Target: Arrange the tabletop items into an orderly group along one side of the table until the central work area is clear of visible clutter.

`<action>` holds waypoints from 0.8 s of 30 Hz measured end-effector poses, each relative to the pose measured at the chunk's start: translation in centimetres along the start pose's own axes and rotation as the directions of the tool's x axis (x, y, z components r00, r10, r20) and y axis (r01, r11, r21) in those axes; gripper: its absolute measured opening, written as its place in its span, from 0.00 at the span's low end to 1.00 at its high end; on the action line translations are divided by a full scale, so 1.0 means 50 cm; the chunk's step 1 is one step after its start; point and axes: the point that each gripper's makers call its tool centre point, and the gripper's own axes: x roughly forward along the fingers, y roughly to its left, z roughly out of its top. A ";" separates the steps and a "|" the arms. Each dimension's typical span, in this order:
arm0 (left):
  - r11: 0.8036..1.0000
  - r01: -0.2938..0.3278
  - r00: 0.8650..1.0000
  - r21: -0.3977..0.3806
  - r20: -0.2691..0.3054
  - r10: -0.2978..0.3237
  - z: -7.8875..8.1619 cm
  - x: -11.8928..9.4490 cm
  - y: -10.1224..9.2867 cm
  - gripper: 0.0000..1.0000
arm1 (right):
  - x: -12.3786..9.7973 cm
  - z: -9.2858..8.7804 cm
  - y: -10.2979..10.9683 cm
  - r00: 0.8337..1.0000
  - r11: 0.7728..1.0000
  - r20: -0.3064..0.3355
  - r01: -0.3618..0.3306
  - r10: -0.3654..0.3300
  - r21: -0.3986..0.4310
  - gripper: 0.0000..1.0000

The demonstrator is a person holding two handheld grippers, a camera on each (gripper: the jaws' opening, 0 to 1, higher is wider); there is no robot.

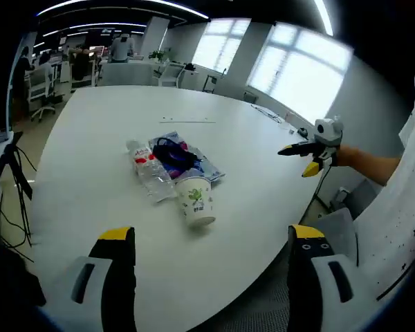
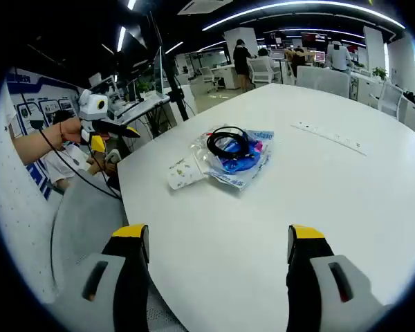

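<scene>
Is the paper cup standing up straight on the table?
No, the paper cup lies tipped on its side on the white table, right beside the plastic bottle.

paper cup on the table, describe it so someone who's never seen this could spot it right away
On the big white table sits one small cluster of items. The paper cup lies tipped on its side at the cluster's edge, beside a clear plastic bottle and a crinkly bag. It is the only white cup, with a green print.
</scene>
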 end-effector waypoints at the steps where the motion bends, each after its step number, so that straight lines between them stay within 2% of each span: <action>1: 1.000 0.001 1.000 0.000 0.001 -0.001 0.000 0.000 0.000 0.93 | -0.001 0.001 0.000 1.000 1.000 0.001 0.000 0.000 -0.002 0.82; 12: 1.000 0.006 1.000 -0.002 0.016 -0.006 0.011 -0.002 -0.002 0.93 | -0.008 0.001 0.000 1.000 1.000 0.001 0.002 -0.002 -0.002 0.82; 24: 1.000 0.006 1.000 -0.003 0.007 -0.006 0.001 -0.004 -0.004 0.93 | -0.009 -0.003 0.003 1.000 1.000 -0.002 -0.003 0.003 0.001 0.82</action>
